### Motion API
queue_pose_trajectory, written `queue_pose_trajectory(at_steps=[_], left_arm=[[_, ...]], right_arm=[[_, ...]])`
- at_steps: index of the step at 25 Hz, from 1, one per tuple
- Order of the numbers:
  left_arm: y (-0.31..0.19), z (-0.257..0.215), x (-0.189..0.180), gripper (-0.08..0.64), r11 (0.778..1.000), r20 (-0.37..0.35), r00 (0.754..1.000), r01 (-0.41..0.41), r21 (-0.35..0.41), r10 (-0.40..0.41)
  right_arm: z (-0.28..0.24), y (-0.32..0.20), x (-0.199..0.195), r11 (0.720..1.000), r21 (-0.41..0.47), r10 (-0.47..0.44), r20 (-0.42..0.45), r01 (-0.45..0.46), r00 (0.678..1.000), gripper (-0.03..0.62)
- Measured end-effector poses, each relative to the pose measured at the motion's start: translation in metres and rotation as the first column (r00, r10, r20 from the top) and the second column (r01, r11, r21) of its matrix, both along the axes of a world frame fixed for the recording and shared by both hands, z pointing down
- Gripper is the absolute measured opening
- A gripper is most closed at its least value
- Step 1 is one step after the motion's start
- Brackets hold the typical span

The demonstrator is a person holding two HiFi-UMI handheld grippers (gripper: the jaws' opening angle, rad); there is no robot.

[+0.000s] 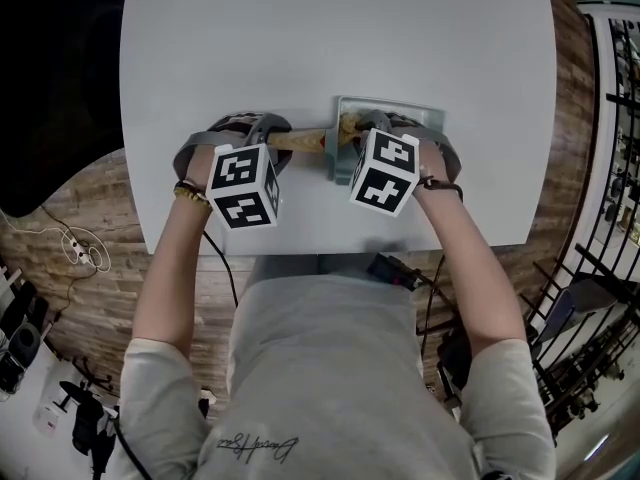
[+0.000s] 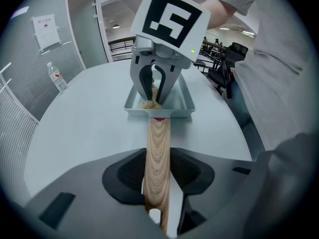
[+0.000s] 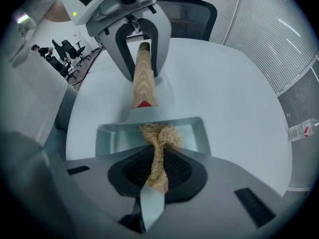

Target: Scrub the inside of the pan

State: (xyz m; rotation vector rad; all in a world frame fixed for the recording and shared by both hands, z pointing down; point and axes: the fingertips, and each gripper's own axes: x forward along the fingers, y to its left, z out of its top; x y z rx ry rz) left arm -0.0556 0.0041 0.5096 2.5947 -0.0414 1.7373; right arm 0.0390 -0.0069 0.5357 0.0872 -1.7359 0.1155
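We note the left gripper clamped on the pale wooden handle of the grey rectangular metal pan, centre frame on the grey desk. Inside it, the right gripper pinches a tan fibre scrubber. Hard strokes could, we judge, twist the handle loose or shed the scrubber.

place: office, meeting-room corner | signs: black swivel chair; glazed partition walls; paper notice taped to glass; round pale worktop; wood-plank floor

Nothing legible: the script on the grey shirt and the wall notice are too blurred.
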Motion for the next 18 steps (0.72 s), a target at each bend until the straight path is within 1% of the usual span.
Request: queue_pose_trajectory(at_steps=[5,11,13,18], left_arm=[[-0.004,0.001,0.003,0.15,1.0,0.009,1.0,0.003,0.007,-0.003],[-0.007,0.005,-0.001,0.15,1.0,0.017,1.0,0.003,0.008,-0.003],[-0.007,0.005,-0.002,0.151,1.0,0.017,1.0,0.004,0.005,-0.004],[-0.006,0.005,-0.002,0.15,1.0,0.022,1.0,-0.009,0.008,0.008]], right_arm=[[0.0,0.034,0.004,0.996,-0.081,-0.023,0.007,0.023,1.0,0.069],[0.002,0.061,0.001,0.983,-0.179,-0.047,0.004,0.047,0.999,0.067],[0.002,0.062,0.0,0.982,-0.186,-0.046,0.004,0.046,0.999,0.067],[0.002,0.062,-0.001,0.984,-0.169,-0.052,0.009,0.052,0.999,0.067]])
